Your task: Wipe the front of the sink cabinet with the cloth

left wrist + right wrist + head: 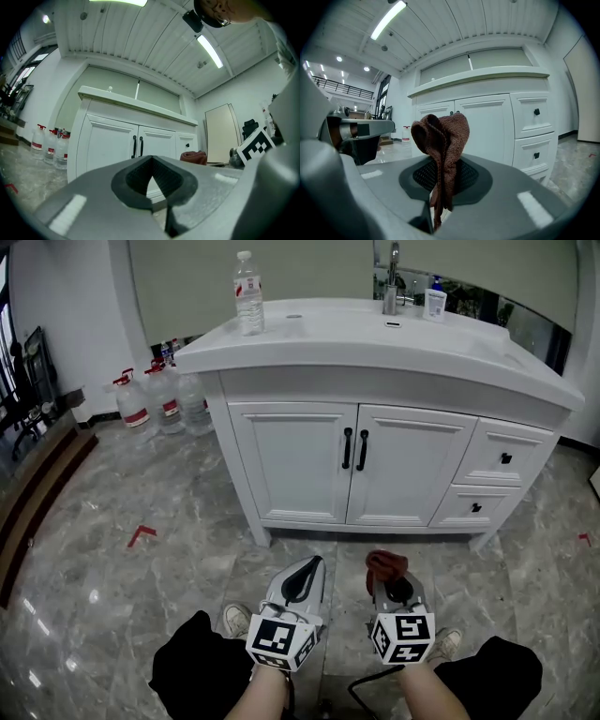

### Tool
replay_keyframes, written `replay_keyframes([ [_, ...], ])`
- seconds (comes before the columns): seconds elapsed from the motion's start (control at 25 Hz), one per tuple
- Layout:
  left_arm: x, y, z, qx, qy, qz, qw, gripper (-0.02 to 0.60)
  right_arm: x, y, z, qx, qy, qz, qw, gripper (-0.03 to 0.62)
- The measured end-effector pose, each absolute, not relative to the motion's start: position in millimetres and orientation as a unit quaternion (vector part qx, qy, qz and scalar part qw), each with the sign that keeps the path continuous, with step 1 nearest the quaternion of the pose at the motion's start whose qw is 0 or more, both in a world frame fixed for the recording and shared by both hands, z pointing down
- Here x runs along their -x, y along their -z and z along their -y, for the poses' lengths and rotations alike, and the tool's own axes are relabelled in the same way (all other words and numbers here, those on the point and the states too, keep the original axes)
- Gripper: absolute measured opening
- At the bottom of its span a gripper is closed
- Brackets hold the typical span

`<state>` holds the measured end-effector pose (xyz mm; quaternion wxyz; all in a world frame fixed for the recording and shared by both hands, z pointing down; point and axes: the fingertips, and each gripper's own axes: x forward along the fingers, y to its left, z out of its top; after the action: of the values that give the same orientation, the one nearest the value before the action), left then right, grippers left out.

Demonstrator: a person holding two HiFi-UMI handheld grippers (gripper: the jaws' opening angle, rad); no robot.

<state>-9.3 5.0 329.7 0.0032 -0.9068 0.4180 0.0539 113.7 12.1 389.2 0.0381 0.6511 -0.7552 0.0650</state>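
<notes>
A white sink cabinet (356, 465) stands ahead with two doors, black handles (354, 448) and two drawers at its right. My right gripper (387, 570) is shut on a reddish-brown cloth (385, 564), which bunches up above its jaws (443, 136). My left gripper (307, 570) is beside it, shut with nothing between its pads (151, 180). Both grippers hover low over the floor, a short way in front of the cabinet doors (480, 124) and apart from them. The cloth (193, 156) also shows at the right of the left gripper view.
A water bottle (248, 293), a tap (391, 279) and a small white cup (434, 303) stand on the sink top. Spray bottles and jugs (155, 399) stand on the marble floor at the left. My shoes (236, 619) and knees are at the bottom.
</notes>
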Motion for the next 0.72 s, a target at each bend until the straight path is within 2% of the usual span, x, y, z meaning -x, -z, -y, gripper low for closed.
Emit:
replay_keyframes([
  [0.72, 17.6, -333.1, -32.9, 0.914, -0.043, -0.404, 0.006, 0.0, -102.4, -379.9, -36.5, -0.654, -0.057, 0.754, 0.034, 0.08],
])
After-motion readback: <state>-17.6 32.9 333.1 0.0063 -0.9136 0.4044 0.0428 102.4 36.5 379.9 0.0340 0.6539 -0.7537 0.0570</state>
